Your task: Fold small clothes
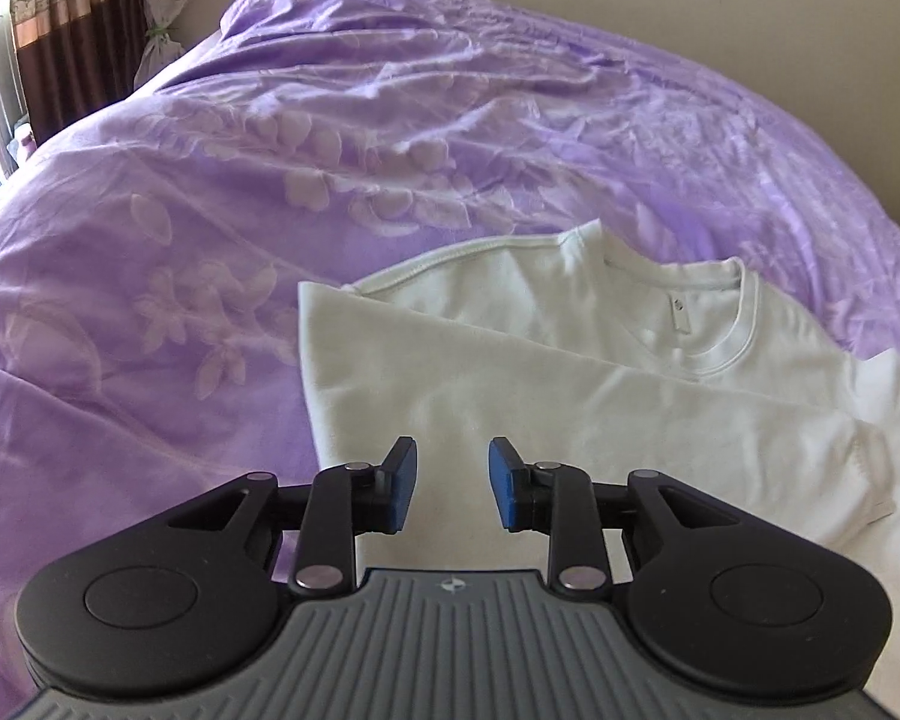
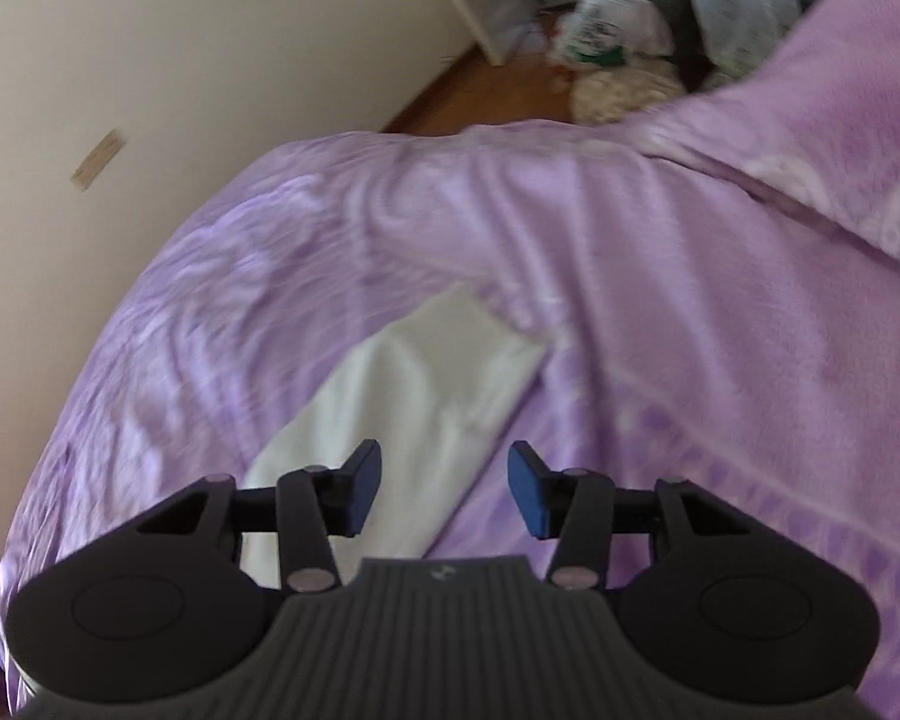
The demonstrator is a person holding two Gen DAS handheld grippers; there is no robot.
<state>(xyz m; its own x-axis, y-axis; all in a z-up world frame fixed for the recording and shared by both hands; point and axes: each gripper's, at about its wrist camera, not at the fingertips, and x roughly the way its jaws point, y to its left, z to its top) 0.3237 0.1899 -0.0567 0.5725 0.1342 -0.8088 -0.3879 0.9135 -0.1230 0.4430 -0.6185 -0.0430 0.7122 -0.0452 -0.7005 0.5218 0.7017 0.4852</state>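
Shirt (image 1: 570,396), white, partly folded, one side turned across the chest, lying on purple bedspread (image 1: 210,210). Left gripper (image 1: 452,483) above it, jaws wide, empty. Right gripper (image 2: 444,489) likewise parted, holding nothing. Next, probably: pinch an unfolded edge, carry it across.

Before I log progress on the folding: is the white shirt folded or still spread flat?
Partly folded. On the white shirt one side lies doubled over the front up to the collar; a sleeve still sticks out.
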